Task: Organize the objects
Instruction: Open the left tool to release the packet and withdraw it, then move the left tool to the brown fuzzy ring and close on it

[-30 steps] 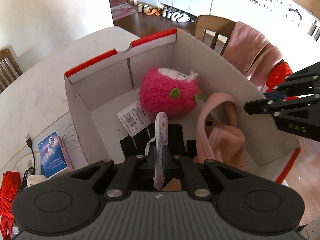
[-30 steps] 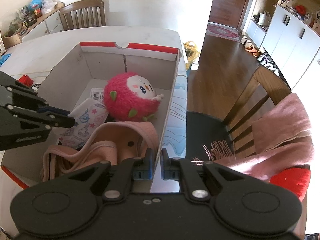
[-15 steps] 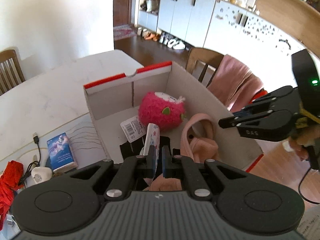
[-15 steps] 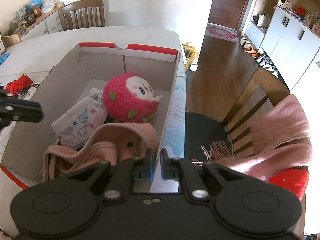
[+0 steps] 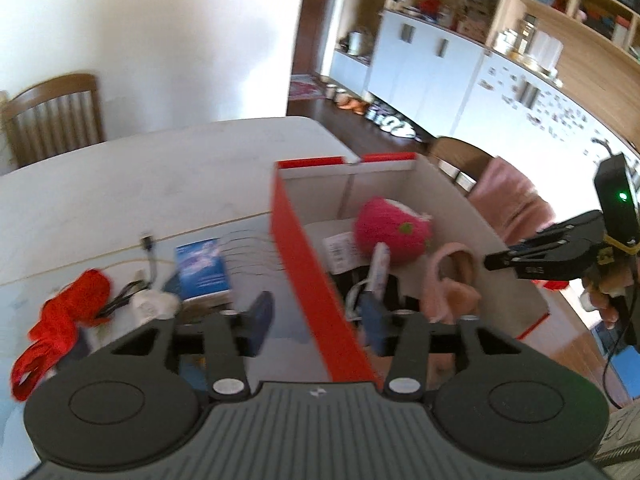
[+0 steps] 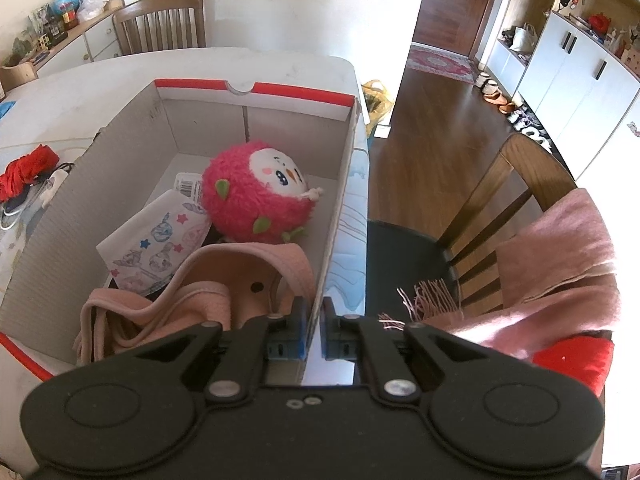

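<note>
Bench, white and faintly marbled, carries a box of corrugated card, red outside, raw grey-white inside, with a red rim and a thumb notch in the far wall. The box stands at the bench's right edge beside a wooden chair draped with a fringed pink scarf.

Inside the box, a soft pink cloth with a dark dot lies crumpled at the near end. Behind it sits a round, shaggy magenta plush with green leaf tabs and a white face. A flat white mask printed with stars and cartoon figures leans against the plush, its lower edge on the cloth; a barcode tag shows behind it.

The right hand-held gripper pinches the box's near right wall between closed blue pads. The left hand-held gripper straddles the box's left wall, its jaws having just been opening, nothing pressed between them; the picture is blurred.

Left of the box on the bench lie a blue booklet, a red cloth, and a white charger with cable.
</note>
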Demonstrator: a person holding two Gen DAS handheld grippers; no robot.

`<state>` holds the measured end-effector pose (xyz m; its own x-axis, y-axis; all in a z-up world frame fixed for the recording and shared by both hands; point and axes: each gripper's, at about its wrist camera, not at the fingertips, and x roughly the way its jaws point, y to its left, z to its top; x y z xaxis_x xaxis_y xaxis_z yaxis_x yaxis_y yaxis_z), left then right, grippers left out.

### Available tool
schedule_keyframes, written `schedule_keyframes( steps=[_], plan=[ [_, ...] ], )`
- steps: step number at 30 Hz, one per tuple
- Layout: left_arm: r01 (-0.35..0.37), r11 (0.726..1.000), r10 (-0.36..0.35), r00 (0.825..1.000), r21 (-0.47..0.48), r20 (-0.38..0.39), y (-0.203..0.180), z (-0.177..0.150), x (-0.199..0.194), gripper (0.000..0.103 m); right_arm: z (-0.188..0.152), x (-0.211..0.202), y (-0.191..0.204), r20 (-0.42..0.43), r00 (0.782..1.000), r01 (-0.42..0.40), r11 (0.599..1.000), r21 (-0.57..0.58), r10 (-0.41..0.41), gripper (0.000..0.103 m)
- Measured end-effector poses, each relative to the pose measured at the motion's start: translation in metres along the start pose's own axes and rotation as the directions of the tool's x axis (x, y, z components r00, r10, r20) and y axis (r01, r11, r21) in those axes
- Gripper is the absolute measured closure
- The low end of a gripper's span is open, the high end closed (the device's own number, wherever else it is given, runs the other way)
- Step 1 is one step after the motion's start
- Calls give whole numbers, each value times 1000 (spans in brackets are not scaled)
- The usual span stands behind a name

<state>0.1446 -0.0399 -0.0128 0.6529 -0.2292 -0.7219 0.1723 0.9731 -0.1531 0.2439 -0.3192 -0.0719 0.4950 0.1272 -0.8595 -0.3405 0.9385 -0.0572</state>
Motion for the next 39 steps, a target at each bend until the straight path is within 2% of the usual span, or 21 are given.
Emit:
schedule_keyframes(
  steps=[5,10,16,19,30,39],
  plan=[
    [-64,996,65,998,-55,18,29,-10,-8,35,0,0,0,-3,1000,4,1000,5,-4,98],
    [-109,992,109,994,-68,0,49,-18,-4,31,1,0,2,-5,1000,14,1000,6,-14,98],
    [-112,991,110,994,-77,-22,62,-28,6,30,1,0,3,-10,1000,23,1000,15,-23,99],
    [-109,991,107,994,-75,-32,65,-31,14,20,1,0,3,-12,1000,27,999,19,-26,99],
    [-115,989,102,985,-88,-140,81,-47,72,15,2,0,5,-22,999,38,999,23,-38,99],
    [-173,984,165,973,-36,-163,70,-47,109,15,2,0,4,-23,999,39,999,24,-38,99]
  ],
)
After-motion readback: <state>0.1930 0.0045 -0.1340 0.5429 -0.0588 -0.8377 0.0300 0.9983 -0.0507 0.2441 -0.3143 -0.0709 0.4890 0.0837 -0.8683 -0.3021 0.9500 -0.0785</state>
